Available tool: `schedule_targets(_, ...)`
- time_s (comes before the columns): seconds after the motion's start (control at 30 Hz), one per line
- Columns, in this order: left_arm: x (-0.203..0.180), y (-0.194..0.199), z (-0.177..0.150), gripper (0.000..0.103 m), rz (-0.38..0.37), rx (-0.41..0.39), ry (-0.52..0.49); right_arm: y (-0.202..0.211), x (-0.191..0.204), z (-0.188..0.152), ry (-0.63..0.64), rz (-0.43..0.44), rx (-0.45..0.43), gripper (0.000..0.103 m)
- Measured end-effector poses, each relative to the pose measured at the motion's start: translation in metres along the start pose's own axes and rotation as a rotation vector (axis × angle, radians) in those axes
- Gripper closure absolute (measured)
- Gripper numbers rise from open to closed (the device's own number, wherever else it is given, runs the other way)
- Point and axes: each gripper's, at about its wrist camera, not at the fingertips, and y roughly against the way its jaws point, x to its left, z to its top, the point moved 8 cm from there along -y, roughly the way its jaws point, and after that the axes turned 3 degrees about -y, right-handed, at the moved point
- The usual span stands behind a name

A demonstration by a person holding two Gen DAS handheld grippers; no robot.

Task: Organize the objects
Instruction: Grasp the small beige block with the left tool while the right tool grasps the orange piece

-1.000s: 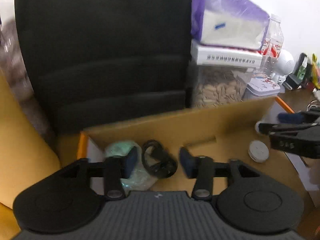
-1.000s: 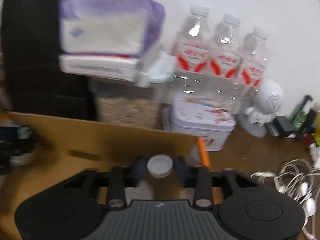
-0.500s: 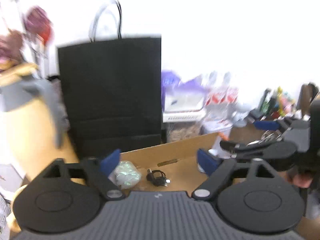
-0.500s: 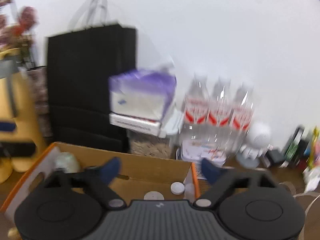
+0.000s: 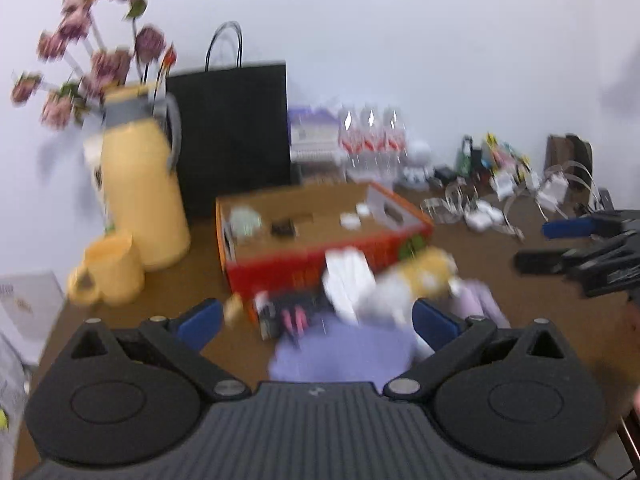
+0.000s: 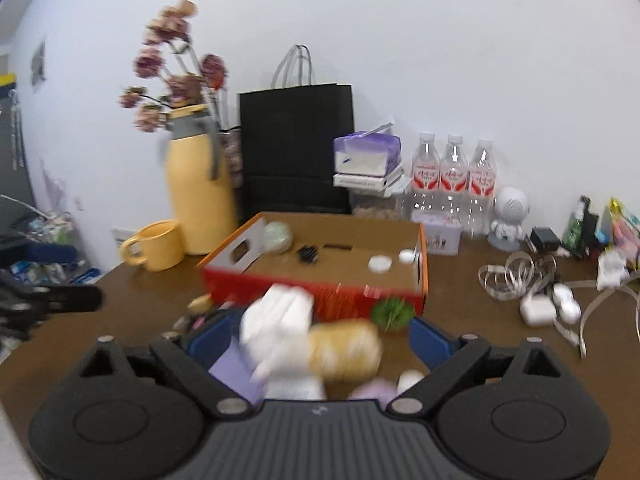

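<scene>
- Shallow cardboard box [image 6: 320,280], red front and orange rim, sits mid-table before the black paper bag [image 6: 296,148].
- In it I count two white round caps [image 6: 380,263], one pale green bundle [image 6: 277,237], one small black item [image 6: 307,254].
- Three clear water bottles [image 6: 453,176] behind.
- Left gripper [image 5: 316,322]: jaws opening, wide, nothing gripped.
- Right gripper [image 6: 320,338]: wide apart, gripping nothing.

A plain white wall [image 6: 440,40] rises behind a brown wooden table [image 6: 472,320].
</scene>
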Motion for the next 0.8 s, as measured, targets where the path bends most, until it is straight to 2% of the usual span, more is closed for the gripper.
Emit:
schedule_targets(0.1, -0.006, 0.034, -0.035, 0.0, -0.044, -0.012, 0.021, 0.049, 0.009, -0.034, -0.028, 0.008, -0.026, 0.006)
schedule_targets(0.17, -0.01, 0.054, -0.055, 0.0, -0.086, -0.025, 0.023, 0.079, 0.016, -0.054, 0.006, -0.003, -0.039, 0.002)
schedule_targets(0.33, -0.009, 0.088, -0.08, 0.0, -0.065, -0.015, 0.002, 0.115, 0.02, -0.084, 0.083, -0.153, -0.034, 0.002)
schedule_targets(0.4, 0.0, 0.099, -0.079, 0.0, -0.076, -0.026, 0.025, 0.129, 0.022, -0.088, 0.091, -0.165, -0.041, 0.002)
schedule_targets(0.47, 0.009, 0.101, -0.08, 0.0, -0.051, -0.036, 0.049, 0.141, 0.025, -0.089, 0.088, -0.155, -0.052, 0.002)
schedule_targets(0.63, 0.024, 0.069, -0.089, 0.0, 0.002, -0.005, 0.1, 0.139, 0.028, -0.089, 0.096, -0.157, -0.073, 0.0)
schedule_targets(0.8, 0.03, 0.006, -0.079, 0.0, 0.006, 0.019, 0.132, 0.082, 0.03, -0.084, 0.088, -0.157, -0.073, 0.001)
